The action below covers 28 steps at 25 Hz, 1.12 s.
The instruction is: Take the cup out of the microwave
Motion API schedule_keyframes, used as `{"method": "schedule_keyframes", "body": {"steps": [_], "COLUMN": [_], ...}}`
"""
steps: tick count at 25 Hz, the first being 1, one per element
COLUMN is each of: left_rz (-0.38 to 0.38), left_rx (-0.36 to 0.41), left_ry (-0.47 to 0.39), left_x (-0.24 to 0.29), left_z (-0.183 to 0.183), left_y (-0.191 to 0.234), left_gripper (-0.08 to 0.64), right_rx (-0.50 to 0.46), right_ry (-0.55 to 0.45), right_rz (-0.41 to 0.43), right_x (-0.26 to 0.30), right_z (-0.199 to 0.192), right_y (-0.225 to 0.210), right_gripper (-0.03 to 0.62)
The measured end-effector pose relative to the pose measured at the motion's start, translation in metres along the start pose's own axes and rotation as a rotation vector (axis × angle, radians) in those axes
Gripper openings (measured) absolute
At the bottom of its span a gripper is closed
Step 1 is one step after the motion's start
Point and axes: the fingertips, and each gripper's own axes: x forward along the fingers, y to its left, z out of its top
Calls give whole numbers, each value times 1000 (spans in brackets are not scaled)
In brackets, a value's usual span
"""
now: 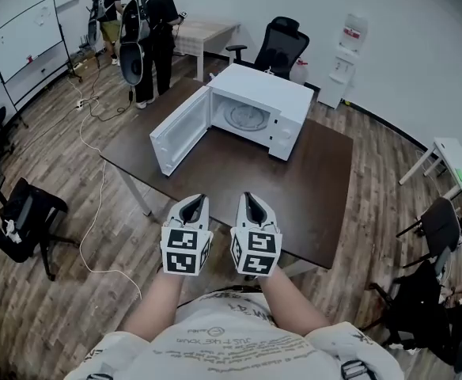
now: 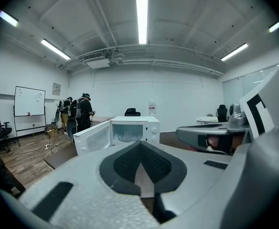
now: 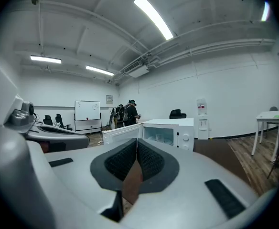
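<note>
1. The left gripper (image 1: 193,202) and the right gripper (image 1: 251,198) are held side by side over the near edge of the dark table (image 1: 318,188). Both pairs of jaws are seen pressed together at the tips, and nothing is held between them.
2. The white microwave (image 1: 263,93) is found at 12 o'clock from the grippers, well apart from them. Its door (image 1: 179,131) is swung wide open toward 10 o'clock.
3. The cup (image 3: 161,138) is thought to be the small see-through shape inside the microwave. It is seen only faintly, so its exact shape cannot be told.
4. A cup like this is judged to be light, stiff, smooth and easy to break. It could slip if it is pinched too softly, and crack if it is bumped on the door frame.
5. It is best taken by its side wall near the rim. No handle can be made out. The jaws would have to be opened first.
6. In the head view, the round plate (image 1: 247,117) inside the microwave is shown from above, but the cup is hardly seen there.
7. In the right gripper view, the inside is looked into from the front, so the see-through shape is shown standing up.
8. Two people (image 1: 148,30) are seen far off at 11 o'clock, well apart from the table.
</note>
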Motion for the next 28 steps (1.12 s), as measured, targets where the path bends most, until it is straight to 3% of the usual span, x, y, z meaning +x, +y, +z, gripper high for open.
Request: {"method": "schedule_keyframes", "body": {"steps": [12,28], "left_rz": [-16,-59], "left_rx": [-31,-33], "left_ry": [74,58], "left_x": [9,113], "left_z": [-40,-10], "left_y": [36,100], "left_gripper": [14,14], "right_rx": [9,17], "right_ry": [40,40], "right_rz": [-20,-68], "right_x": [39,166], "right_z": [-24,-9], "right_y": [28,10], "right_gripper": [17,17]}}
